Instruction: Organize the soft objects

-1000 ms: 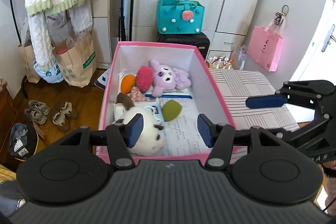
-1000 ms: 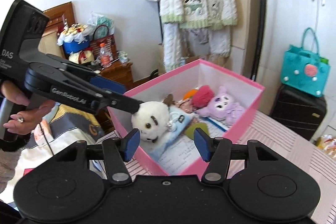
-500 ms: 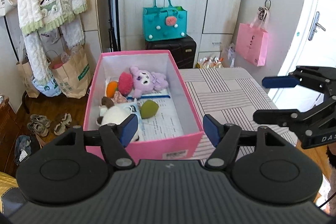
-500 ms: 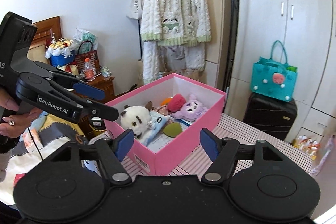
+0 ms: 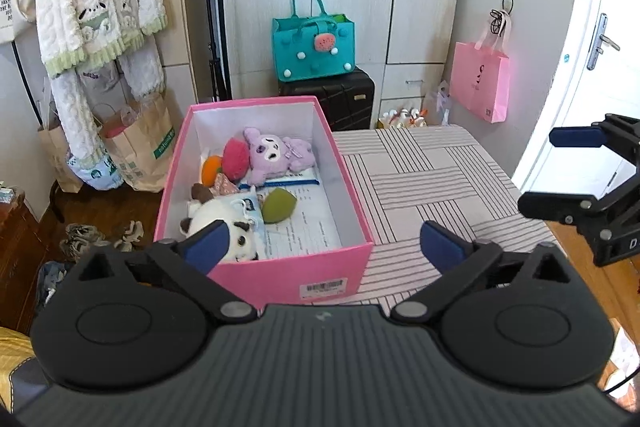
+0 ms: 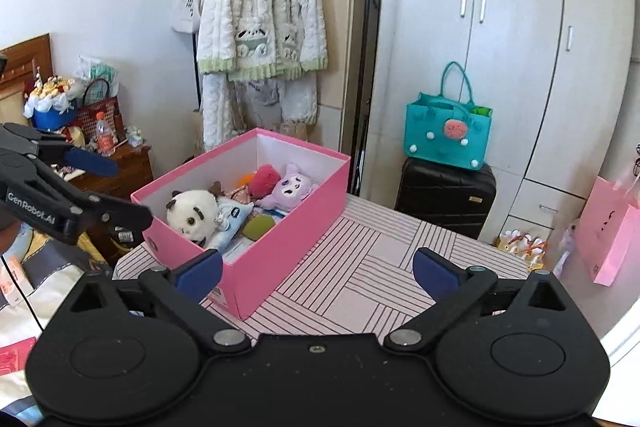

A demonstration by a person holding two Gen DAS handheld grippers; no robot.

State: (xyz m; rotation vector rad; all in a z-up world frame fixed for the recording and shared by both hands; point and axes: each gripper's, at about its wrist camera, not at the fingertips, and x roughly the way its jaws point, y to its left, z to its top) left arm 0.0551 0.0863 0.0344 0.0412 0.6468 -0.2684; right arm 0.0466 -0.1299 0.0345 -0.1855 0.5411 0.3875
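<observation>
Soft toys all sit inside the pink box [image 5: 264,211]; none are visible out on the striped table [image 5: 432,179].

Relative to the box:
- white panda plush [image 5: 224,227] in the near-left corner, closest to both grippers
- green soft piece [image 5: 278,205] just right of it, near mid-box
- purple plush [image 5: 276,155] against the far end, red plush [image 5: 236,159] touching its left side, orange one [image 5: 212,169] left of that
- box's long axis runs away from the left gripper, roughly along its pointing line; from the right wrist view it runs diagonally, near corner toward the camera

Left gripper [image 5: 320,247]: jaws have just been opening, now spread wide, nothing between them. It sits off the near short end of the box, above and back from it, not touching. Its left fingertip [image 5: 208,245] lines up in view over the panda, but is clear of it.

Right gripper [image 6: 316,273]: jaws also just been opening, now spread wide and empty. It stands over the table to the right of the box's near corner, apart from the box wall.

Judgement: sorting looks essentially done, since every soft thing in view is in the box. If anything gets another touch, the panda is the candidate, and the left gripper is nearer and better aligned: straight reach down the long axis. The right one would have to come in across the long side wall.
</observation>
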